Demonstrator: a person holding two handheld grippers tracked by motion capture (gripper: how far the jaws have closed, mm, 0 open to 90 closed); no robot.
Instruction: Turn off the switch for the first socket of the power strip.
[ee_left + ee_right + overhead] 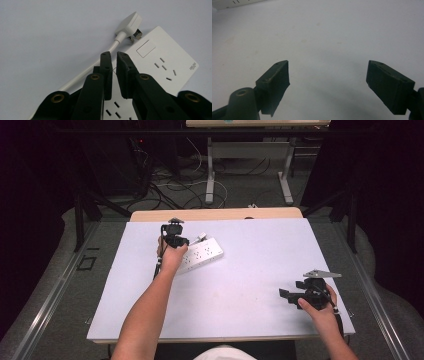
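Note:
A white power strip (204, 253) lies left of centre on the table, set at a slant. In the left gripper view its switch and sockets (162, 65) show, and its white plug (128, 23) rests against the strip's far corner on its cable (100, 60). My left gripper (177, 241) hovers over the strip's near-left part. Its jaws (113, 53) stand almost together with only a thin slit, and nothing is visibly held. My right gripper (285, 295) sits low at the table's right front. It stands wide open (328, 66) over bare surface, facing left.
A white sheet (250, 270) covers the table, with a wooden edge (215, 214) at the back. A corner of the strip (237, 3) shows far off in the right gripper view. Beyond the table stand another table's legs (210, 180) and floor cables (170, 190).

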